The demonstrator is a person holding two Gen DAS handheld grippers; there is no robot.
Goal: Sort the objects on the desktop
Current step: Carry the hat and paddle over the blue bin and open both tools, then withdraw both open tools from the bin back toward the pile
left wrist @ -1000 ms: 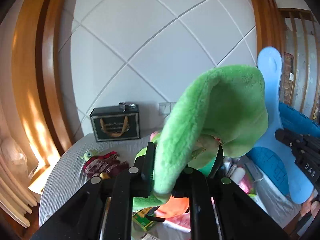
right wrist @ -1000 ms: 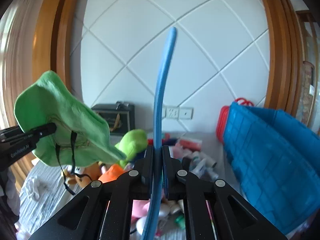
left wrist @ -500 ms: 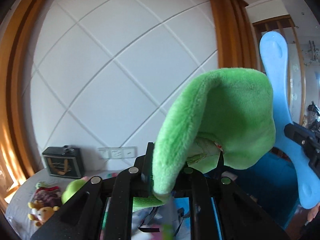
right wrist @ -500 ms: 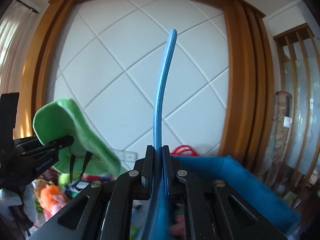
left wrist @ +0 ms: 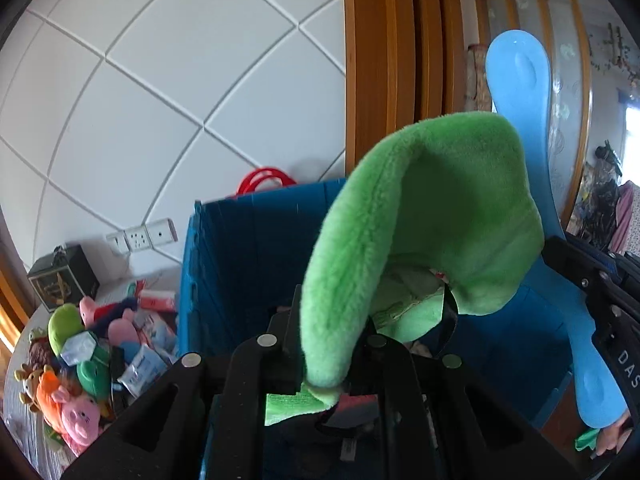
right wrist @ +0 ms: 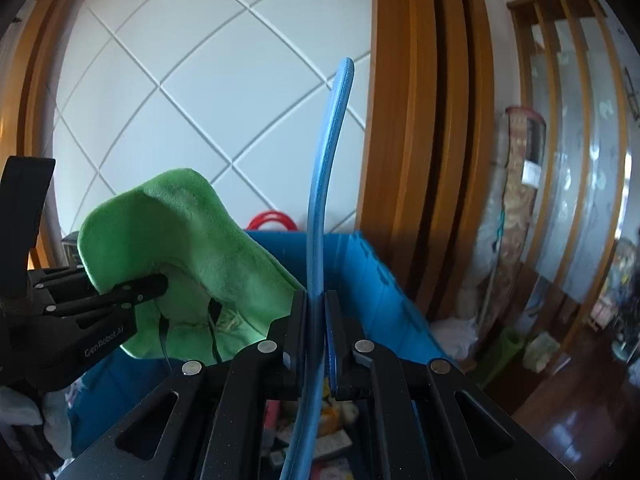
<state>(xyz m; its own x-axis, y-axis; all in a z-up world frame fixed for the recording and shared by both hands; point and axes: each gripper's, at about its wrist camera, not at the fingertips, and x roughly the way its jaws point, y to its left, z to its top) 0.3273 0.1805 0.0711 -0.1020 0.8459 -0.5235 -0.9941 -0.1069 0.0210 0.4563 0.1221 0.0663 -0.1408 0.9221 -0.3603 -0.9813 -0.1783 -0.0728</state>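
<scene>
My left gripper is shut on a green plush piece that stands up in front of the lens; the same plush shows at the left of the right wrist view, with the left gripper clamped on it. A thin blue plastic paddle rises edge-on from my right gripper, which is shut on it. From the left wrist view the paddle shows its flat face at the right. Both grippers hang over an open blue crate, whose far wall lies just ahead.
A round table at the lower left carries a heap of plush toys and small packets, plus a dark box. Red handles poke up behind the crate. Wooden frames and a slatted screen stand to the right.
Both grippers have swung to the right, away from the table, and now hang over the blue crate. Each keeps its grip; the toy heap has slid to the lower left.
</scene>
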